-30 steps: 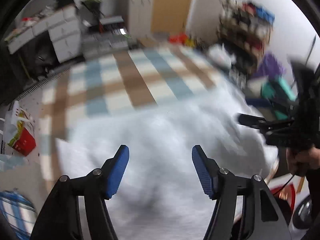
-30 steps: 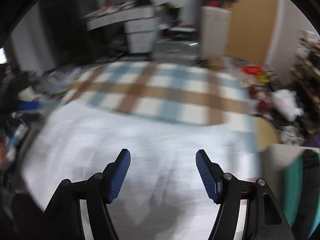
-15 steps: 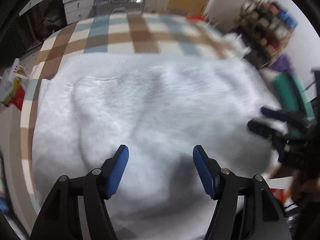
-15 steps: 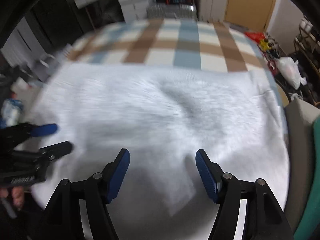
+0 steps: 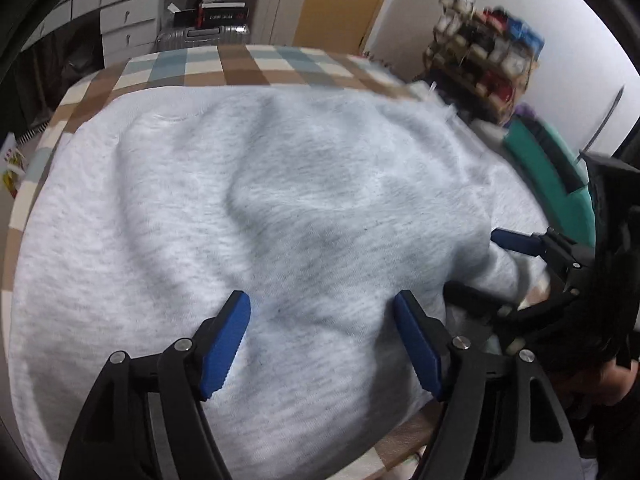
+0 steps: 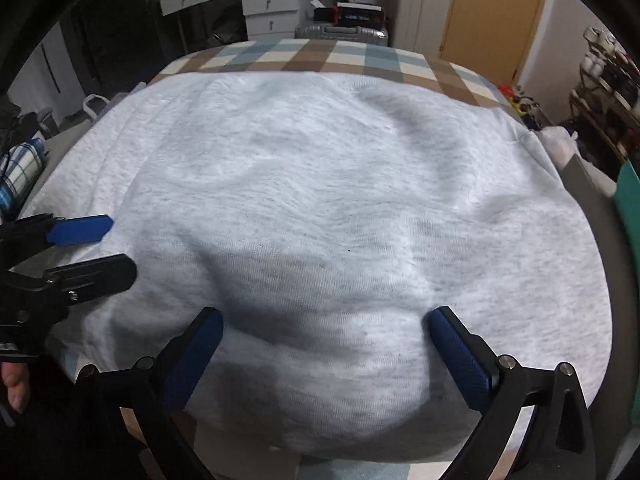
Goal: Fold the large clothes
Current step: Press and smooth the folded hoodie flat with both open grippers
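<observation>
A large light grey sweatshirt [image 5: 256,200] [image 6: 340,184] lies spread and wrinkled over a checked cover [image 5: 240,68] [image 6: 340,60]. My left gripper [image 5: 322,320] hangs low over its near part. Its jaws are opening, with cloth beneath them and the blue pads clear of it. From the right wrist view the left gripper [image 6: 92,248] shows at the garment's left edge. My right gripper [image 6: 324,320] is spread wide and still opening over a bulge of the cloth, with neither pad pressing on it. In the left wrist view the right gripper [image 5: 508,264] stands at the garment's right edge.
White drawers [image 6: 256,4], a silver suitcase [image 6: 340,34], white cabinets and a wooden door [image 6: 492,12] stand beyond the far edge. A cluttered shelf [image 5: 480,64] and a teal object [image 5: 548,172] are on the right. A checked blue cloth [image 6: 20,176] lies at the left.
Both grippers have come down closer to the sweatshirt, which now fills both views. The right jaws have spread much wider; the left jaws have widened slightly.
</observation>
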Demonstrator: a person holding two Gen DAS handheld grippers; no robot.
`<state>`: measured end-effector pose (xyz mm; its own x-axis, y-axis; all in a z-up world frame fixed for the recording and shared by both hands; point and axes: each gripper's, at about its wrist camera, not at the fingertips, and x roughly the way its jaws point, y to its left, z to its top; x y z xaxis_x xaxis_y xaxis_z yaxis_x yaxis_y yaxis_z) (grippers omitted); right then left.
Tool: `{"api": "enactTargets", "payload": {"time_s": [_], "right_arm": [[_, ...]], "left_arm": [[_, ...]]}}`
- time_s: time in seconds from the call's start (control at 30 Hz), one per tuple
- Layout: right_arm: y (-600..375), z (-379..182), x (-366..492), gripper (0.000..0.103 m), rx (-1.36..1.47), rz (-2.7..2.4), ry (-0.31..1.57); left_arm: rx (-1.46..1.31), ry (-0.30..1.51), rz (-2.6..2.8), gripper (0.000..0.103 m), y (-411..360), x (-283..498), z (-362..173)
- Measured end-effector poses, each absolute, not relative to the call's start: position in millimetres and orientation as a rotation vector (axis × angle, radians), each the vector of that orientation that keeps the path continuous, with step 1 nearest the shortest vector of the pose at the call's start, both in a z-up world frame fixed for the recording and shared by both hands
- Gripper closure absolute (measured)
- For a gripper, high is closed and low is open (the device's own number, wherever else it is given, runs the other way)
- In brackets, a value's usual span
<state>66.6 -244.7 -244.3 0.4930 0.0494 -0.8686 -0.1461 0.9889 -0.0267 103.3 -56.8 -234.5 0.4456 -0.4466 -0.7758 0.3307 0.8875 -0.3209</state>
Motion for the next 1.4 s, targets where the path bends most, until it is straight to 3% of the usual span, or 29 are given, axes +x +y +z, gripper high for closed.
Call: {"api": "enactTargets", "payload": {"time_s": [0.07, 0.13, 0.23, 0.33, 0.4, 0.6, 0.67, 0.7, 0.8, 0.97, 1.03, 1.1, 1.2, 1.33, 1.4], "right_arm": [[-258.1, -226.2, 59.1, 0.012, -0.022, 0.130, 1.025], [-280.2, -203.9, 48.8, 0.016, 0.123, 0.159, 1.003], [-299.2, -184.6, 38.2, 0.016, 0.148, 0.120, 0.981], [-317.8, -196.6, 53.3, 0.016, 0.053, 0.008, 1.046], [-332.7, -225.6, 68.9, 0.016, 0.040, -0.006, 1.169], [-345.7, -237.7, 83.3, 0.012, 0.133, 0.024, 1.260], [-339.4, -219.1, 80.1, 0.040, 0.156, 0.045, 1.219], [-336.9, -207.8, 76.5, 0.044, 0.191, 0.078, 1.173], [-319.7, -191.1, 73.2, 0.045, 0.254, 0.165, 1.067], [-298.2, -240.5, 94.6, 0.045, 0.203, 0.121, 1.122], [-292.9, -237.7, 95.4, 0.045, 0.156, 0.077, 1.109], [-289.6, -226.5, 93.3, 0.055, 0.164, 0.060, 1.103], [-294.2, -196.1, 94.3, 0.057, 0.205, 0.081, 0.961], [-314.4, -183.2, 141.4, 0.059, 0.263, 0.056, 0.918], [-325.2, -192.5, 175.2, 0.065, 0.270, 0.026, 0.971]], "left_arm": [[-0.181, 0.926, -0.480, 0.035, -43.5, 93.0, -217.2], [-0.167, 0.840, -0.505, 0.035, -38.5, 84.2, -200.2], [-0.081, 0.964, -0.399, 0.034, -40.7, 97.4, -224.5], [-0.163, 1.092, -0.343, 0.016, -28.5, 116.1, -249.3], [-0.138, 1.102, -0.338, 0.013, -29.8, 118.1, -251.2], [-0.176, 1.071, -0.294, 0.015, -15.2, 111.3, -231.4], [-0.215, 1.014, -0.287, 0.015, 2.0, 106.4, -223.9], [-0.216, 1.015, -0.271, 0.015, 8.6, 106.7, -225.7], [-0.190, 1.118, -0.211, 0.016, 15.7, 114.5, -252.1], [-0.153, 1.133, -0.186, 0.017, 4.2, 119.9, -258.5], [-0.226, 1.100, -0.181, 0.027, 9.4, 121.0, -239.8], [-0.294, 0.999, -0.291, 0.027, 3.8, 120.7, -209.1], [-0.109, 0.957, -0.336, 0.025, -44.3, 139.5, -176.3], [0.016, 1.093, -0.378, 0.025, -104.3, 199.3, -193.7], [0.042, 1.173, -0.356, 0.025, -117.7, 229.8, -215.1]]}}
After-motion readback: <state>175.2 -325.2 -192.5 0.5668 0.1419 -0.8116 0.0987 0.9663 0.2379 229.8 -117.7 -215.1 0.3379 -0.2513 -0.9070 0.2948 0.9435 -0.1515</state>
